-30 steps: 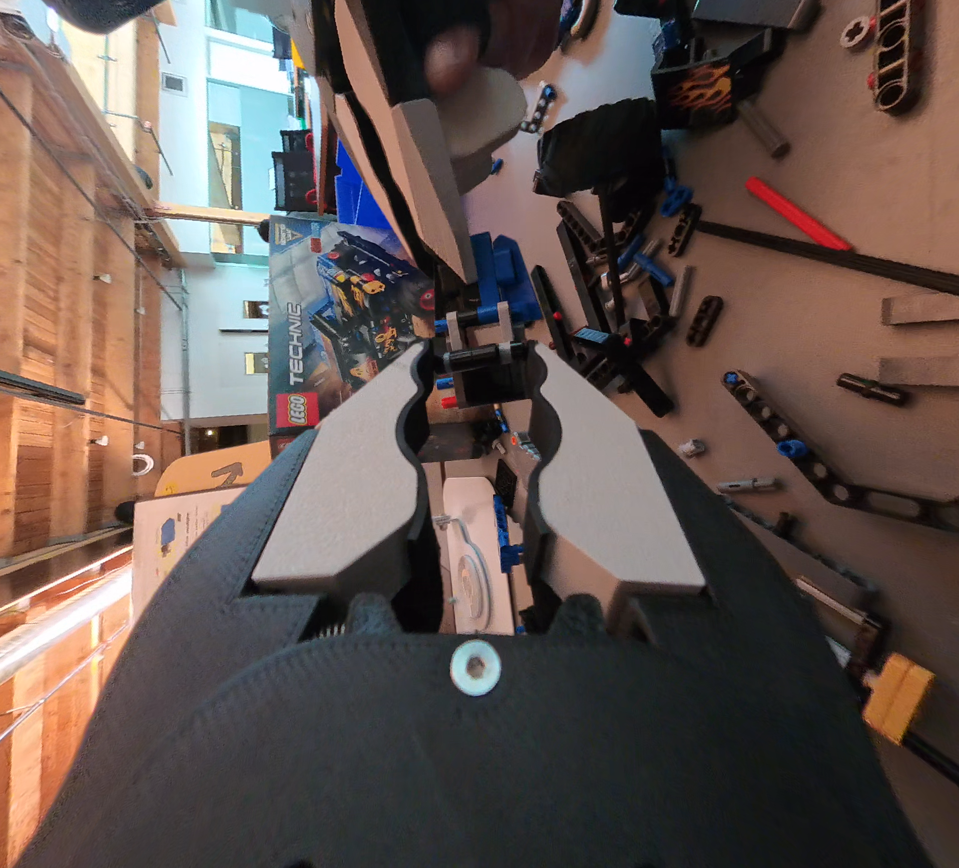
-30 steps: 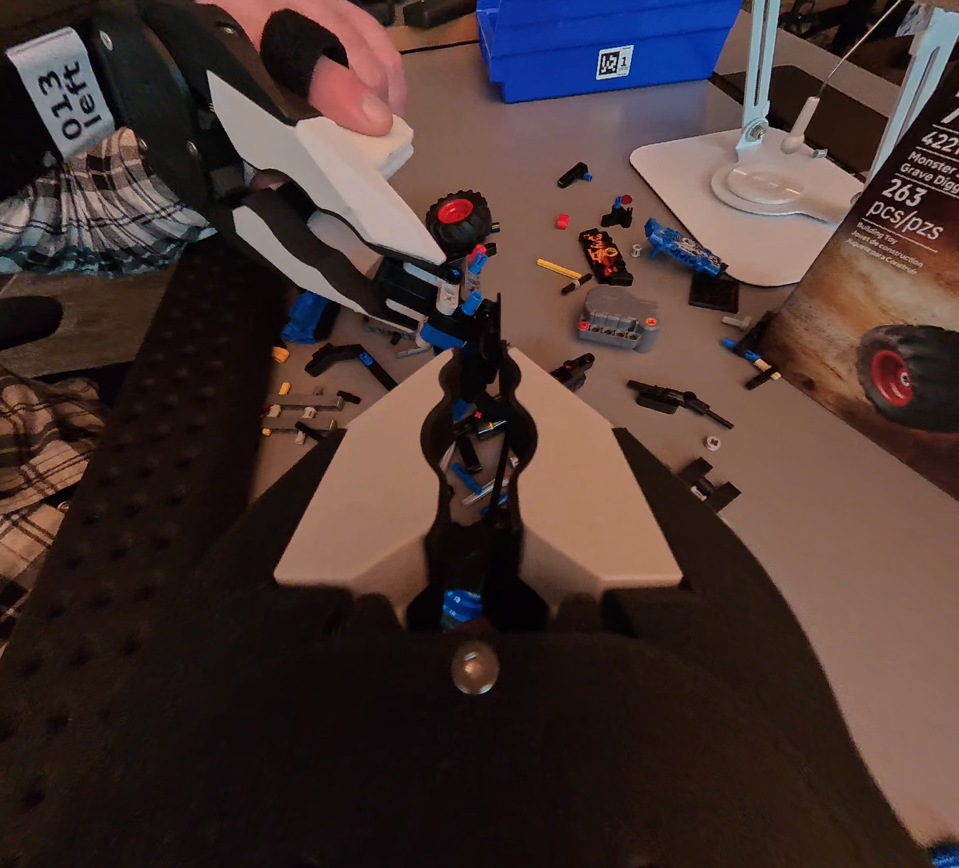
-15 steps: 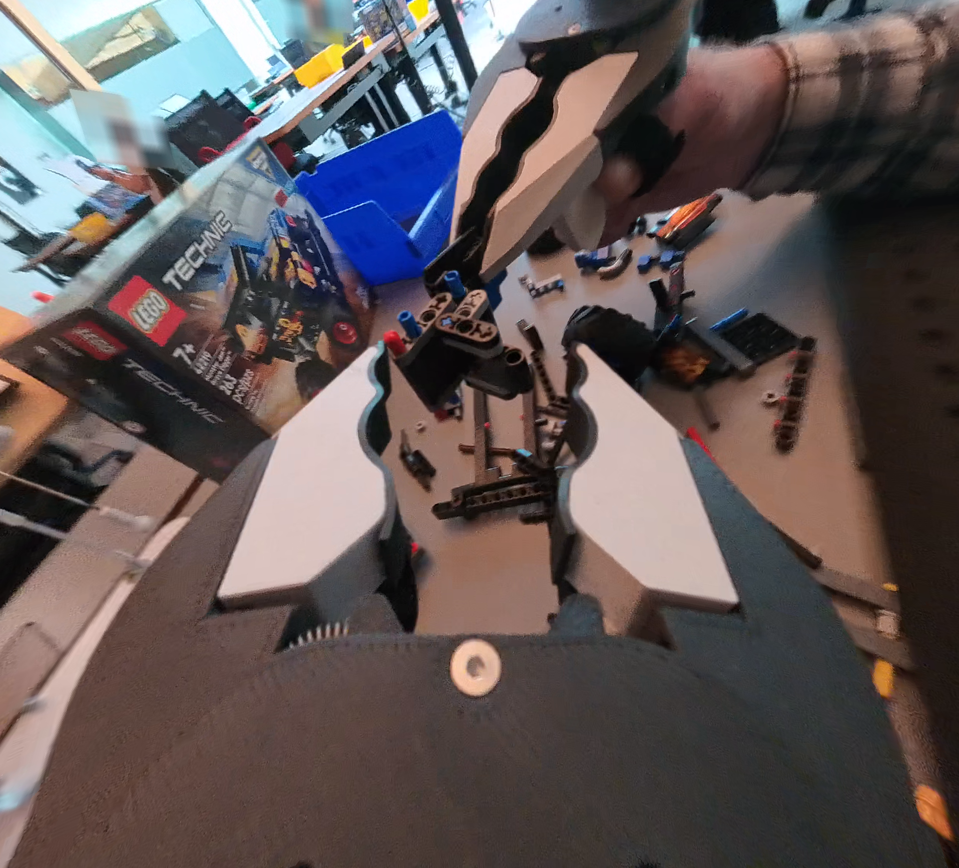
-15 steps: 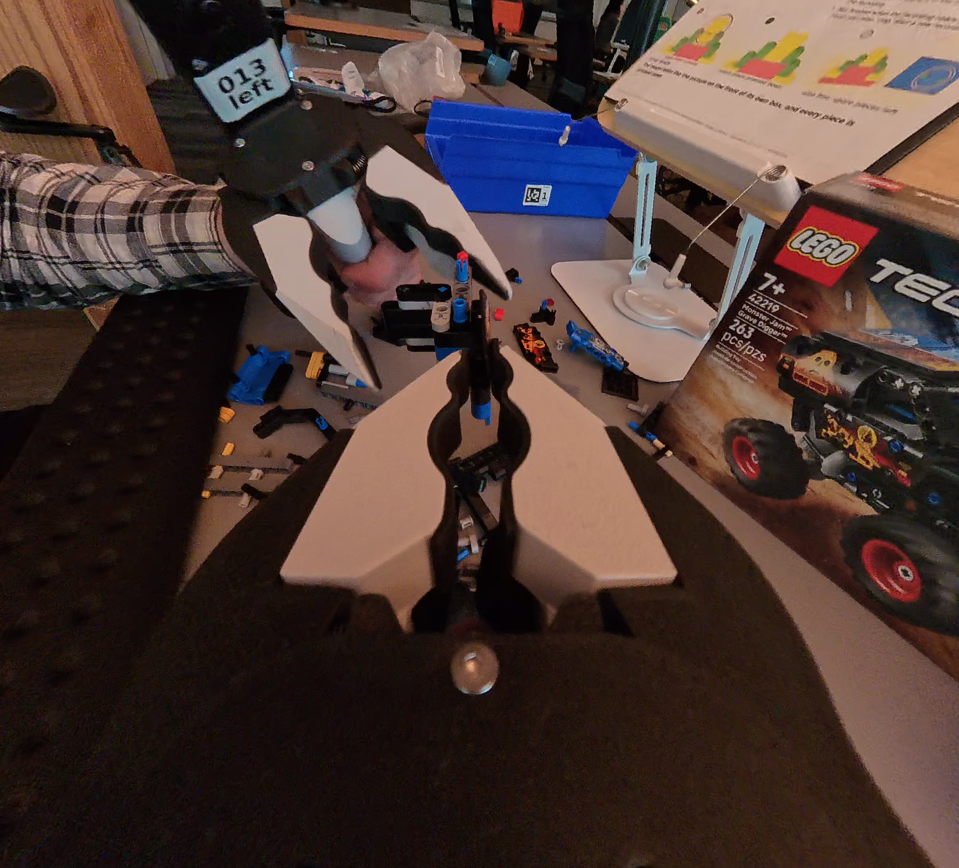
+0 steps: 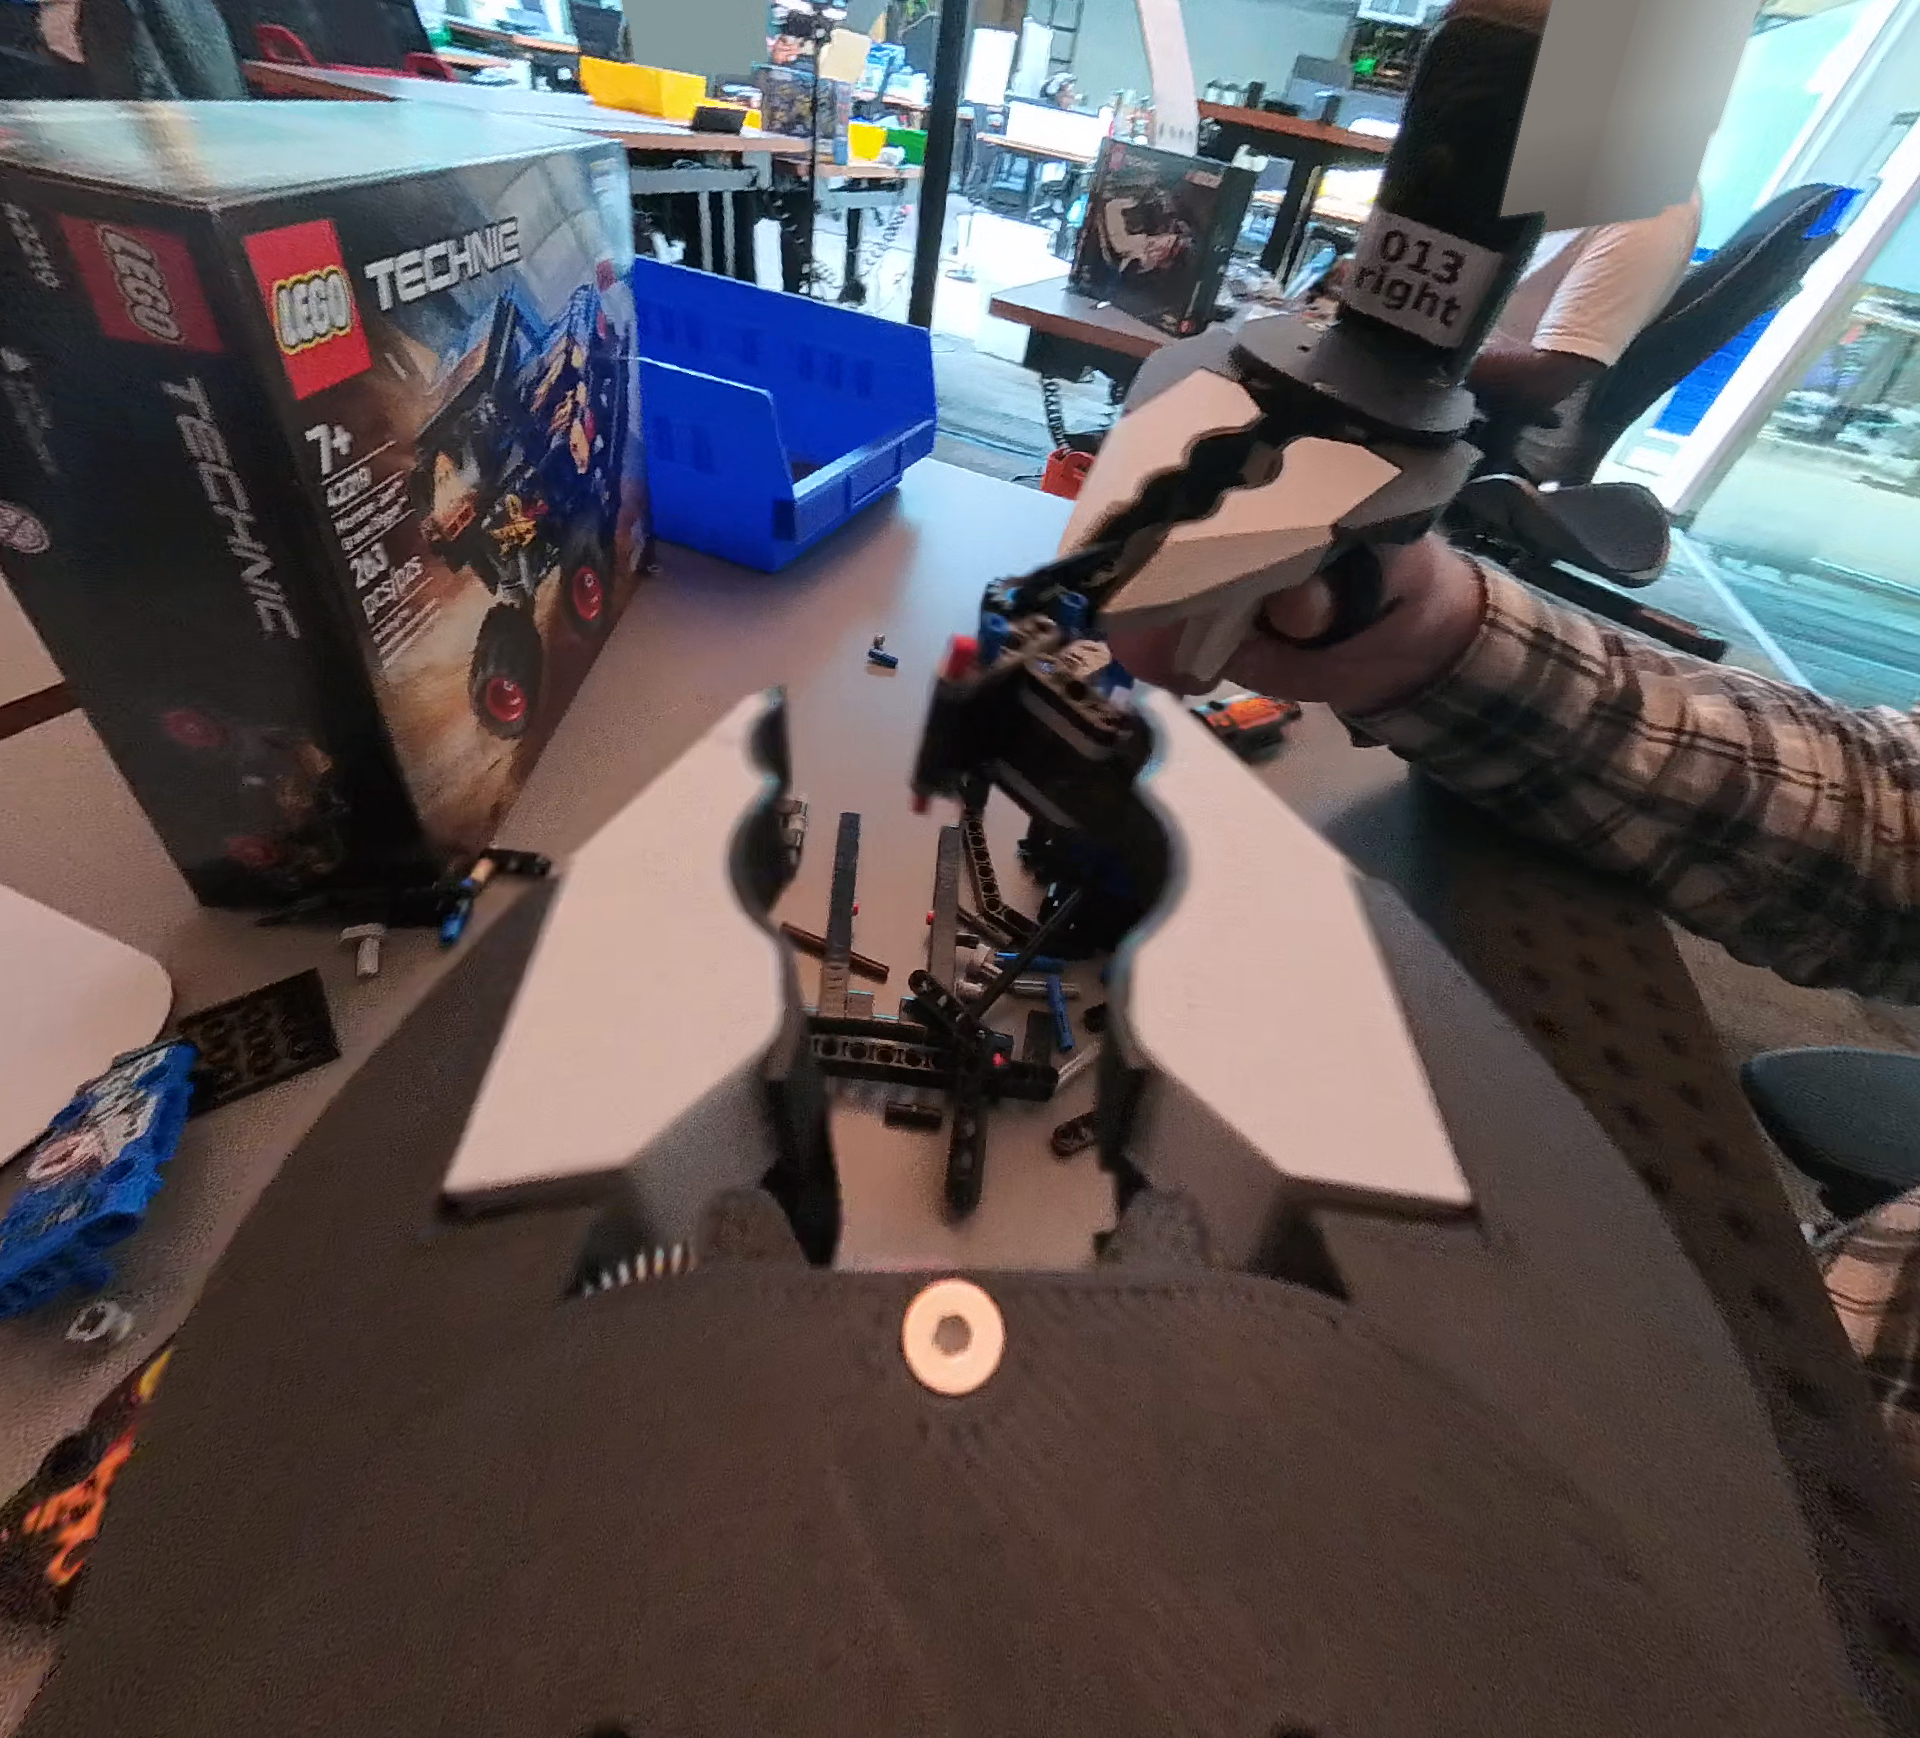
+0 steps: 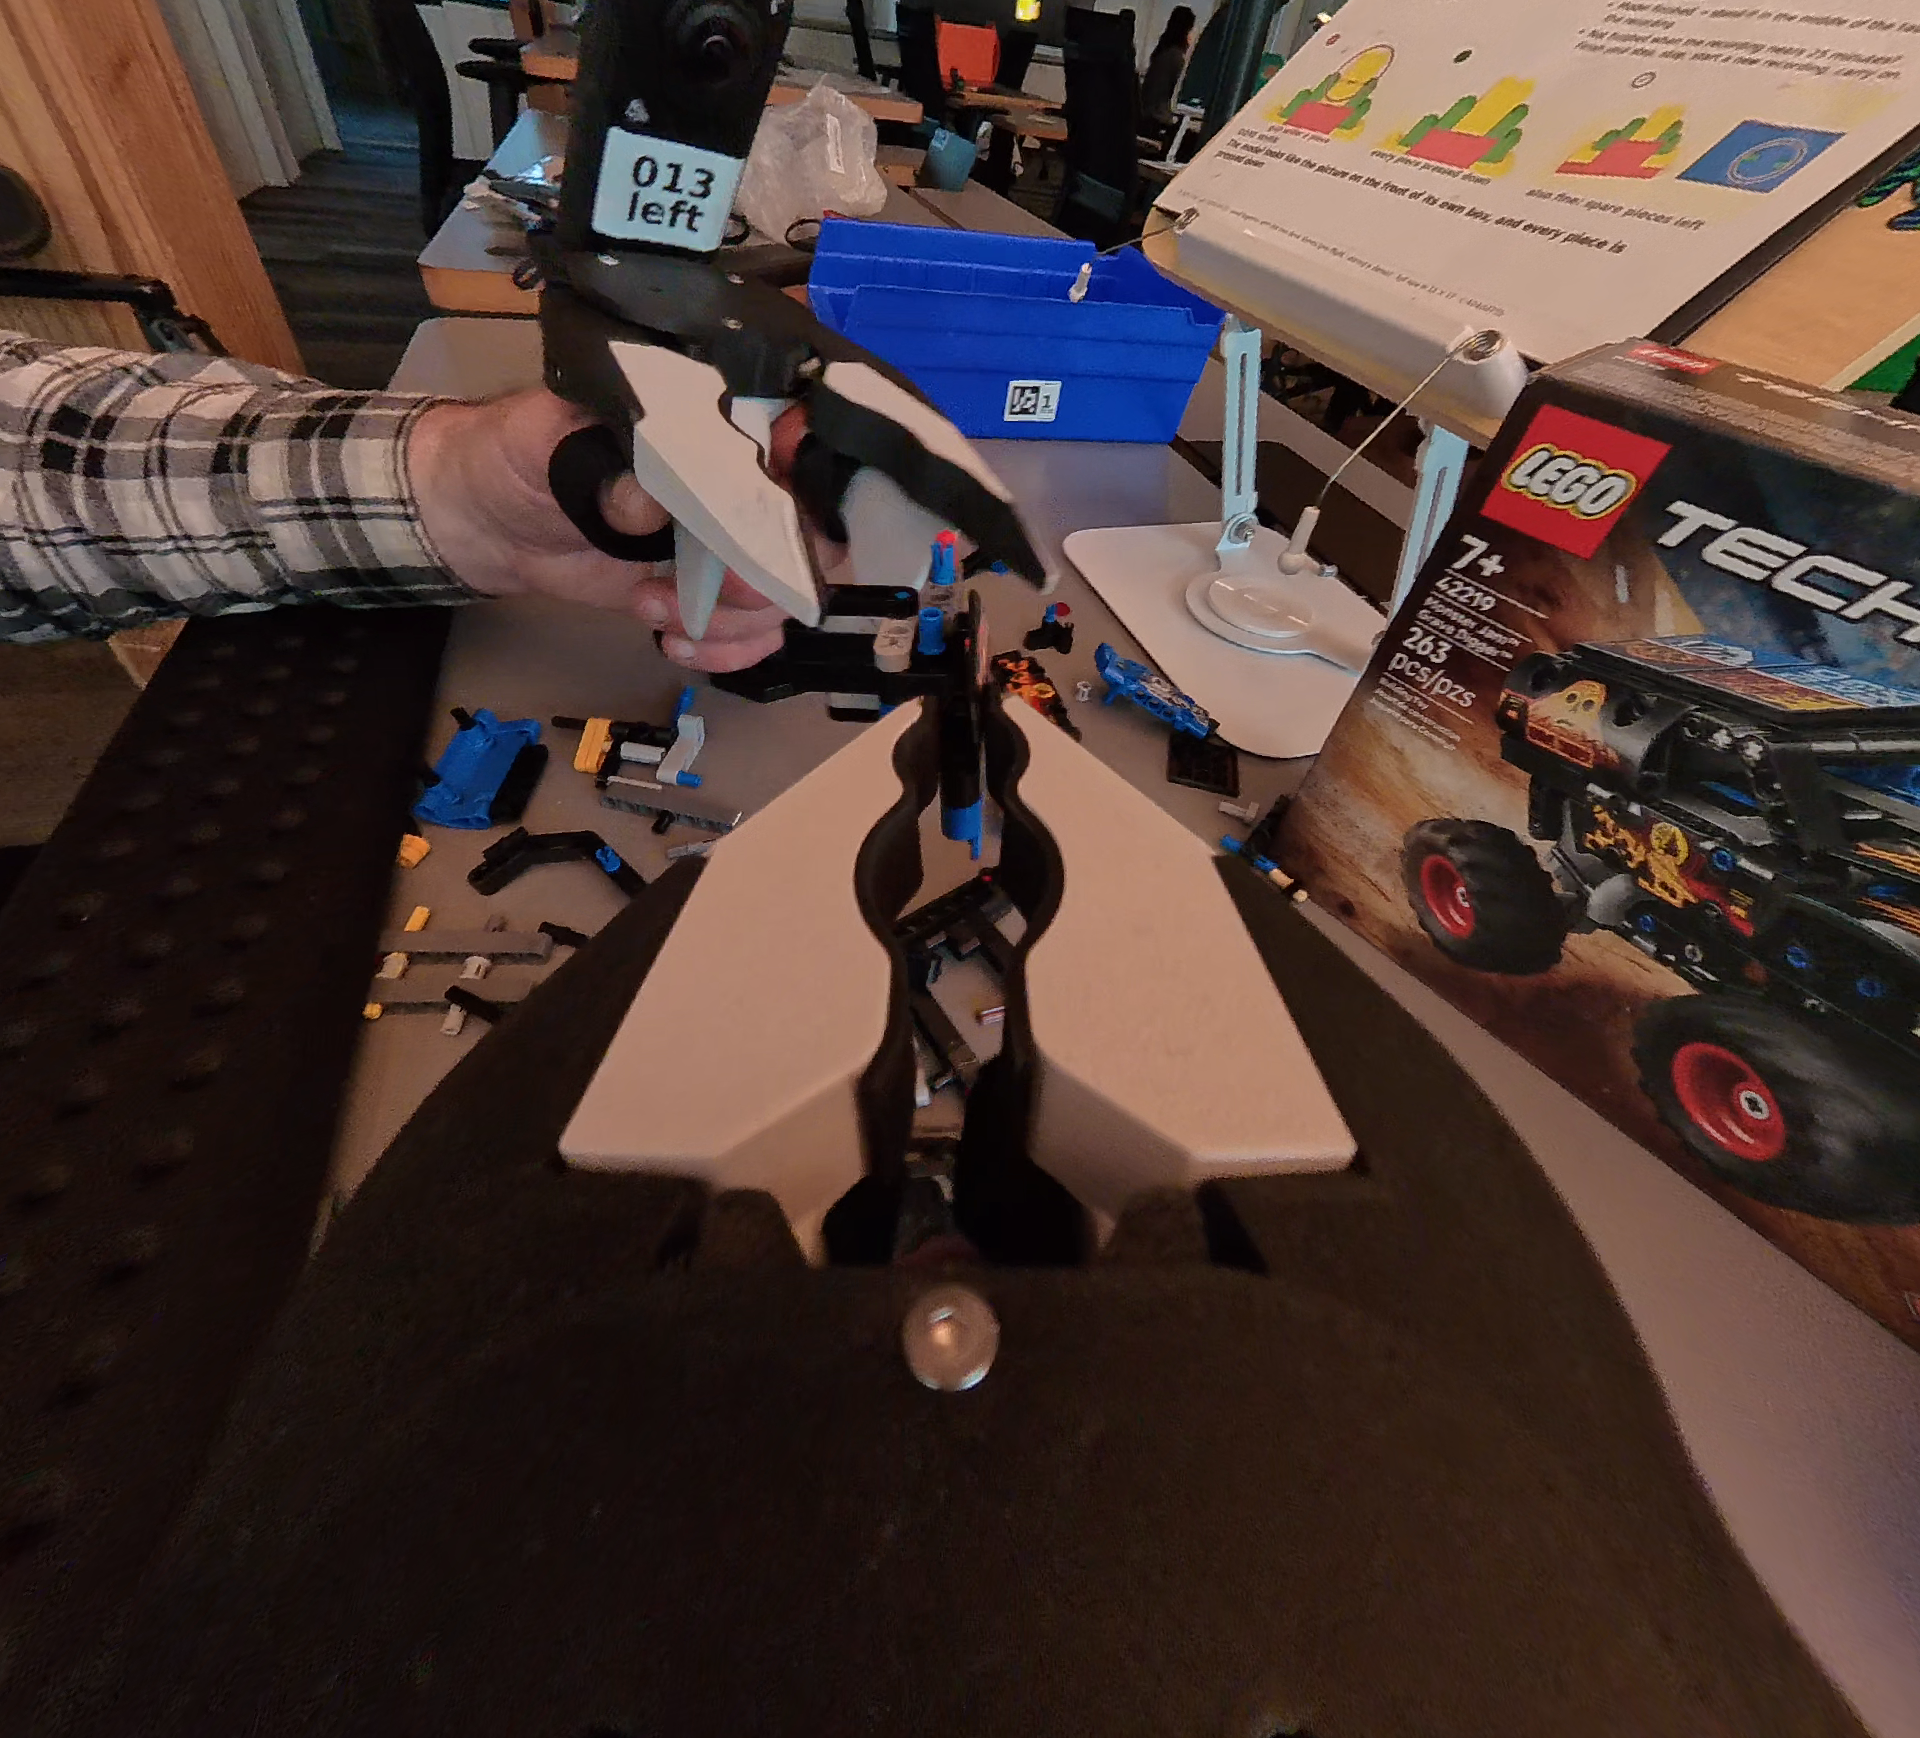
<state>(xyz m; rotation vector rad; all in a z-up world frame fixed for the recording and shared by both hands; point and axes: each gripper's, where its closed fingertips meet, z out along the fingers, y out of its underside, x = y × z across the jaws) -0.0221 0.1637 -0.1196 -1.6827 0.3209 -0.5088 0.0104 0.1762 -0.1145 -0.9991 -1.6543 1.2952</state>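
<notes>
My right gripper is shut on a thin black beam of a small black brick assembly with blue and red pins, and holds it above the grey table. My left gripper is open wide. The assembly hangs between its fingertips, close to the right finger, and neither pad presses on it. The right wrist view shows the left gripper over the assembly with its jaws apart. The left wrist view shows the right gripper coming in from the upper right.
A toy set box stands at the left, also in the right wrist view. A blue bin sits behind. Loose black, blue and grey pieces lie on the table. A white stand carries an instruction sheet. Spacing between my two grippers at the tips: around 5 cm.
A second ago my left gripper was closed on the assembly; it has since opened and let go, and swung upright. My right gripper has stayed shut on the assembly and lifted it.
</notes>
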